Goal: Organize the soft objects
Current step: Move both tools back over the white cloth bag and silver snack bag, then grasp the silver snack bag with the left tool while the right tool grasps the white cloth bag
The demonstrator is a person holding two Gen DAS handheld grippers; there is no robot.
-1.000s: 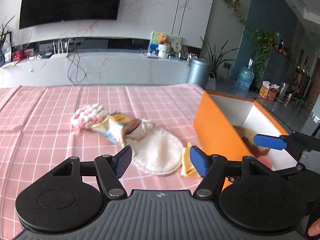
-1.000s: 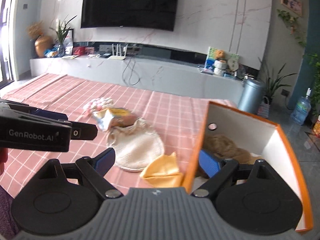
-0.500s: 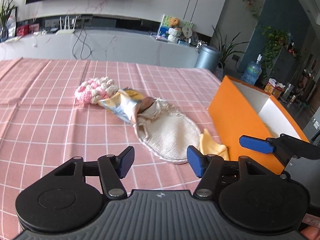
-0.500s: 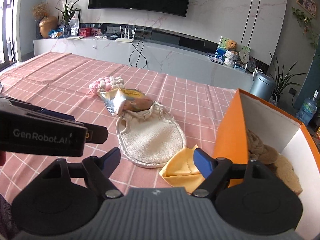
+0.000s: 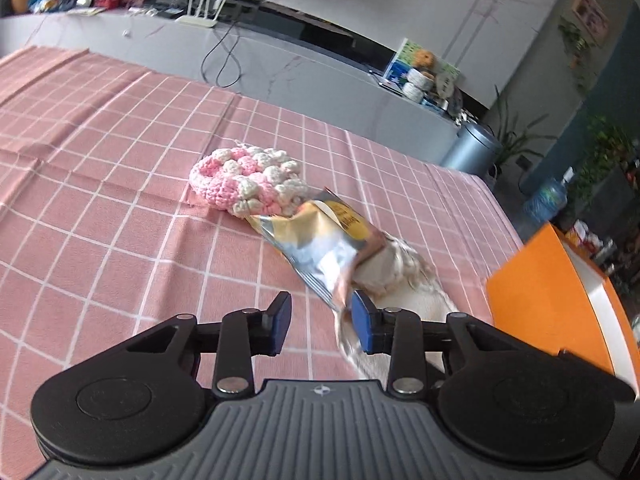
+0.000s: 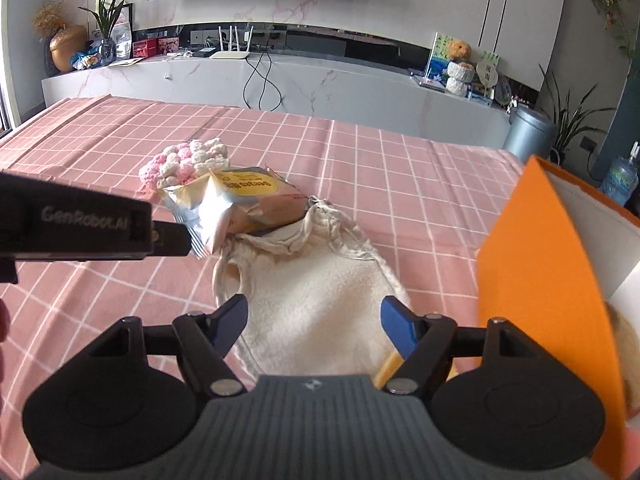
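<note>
A pink-and-white crocheted piece lies on the pink checked tablecloth. A silver-and-yellow snack packet rests partly on it and on a cream drawstring pouch. My left gripper is open, low over the cloth at the packet's near corner; its body shows at the left of the right wrist view. My right gripper is open over the pouch. A yellow cloth edge peeks behind the right finger.
An orange box with white inside stands at the right, holding a tan soft thing. Beyond the table's far edge are a white counter, a grey bin and plants.
Both grippers have moved forward and left, closer to the packet and pouch. The left gripper tilted down to the packet's corner. The yellow cloth is now mostly hidden under the right gripper.
</note>
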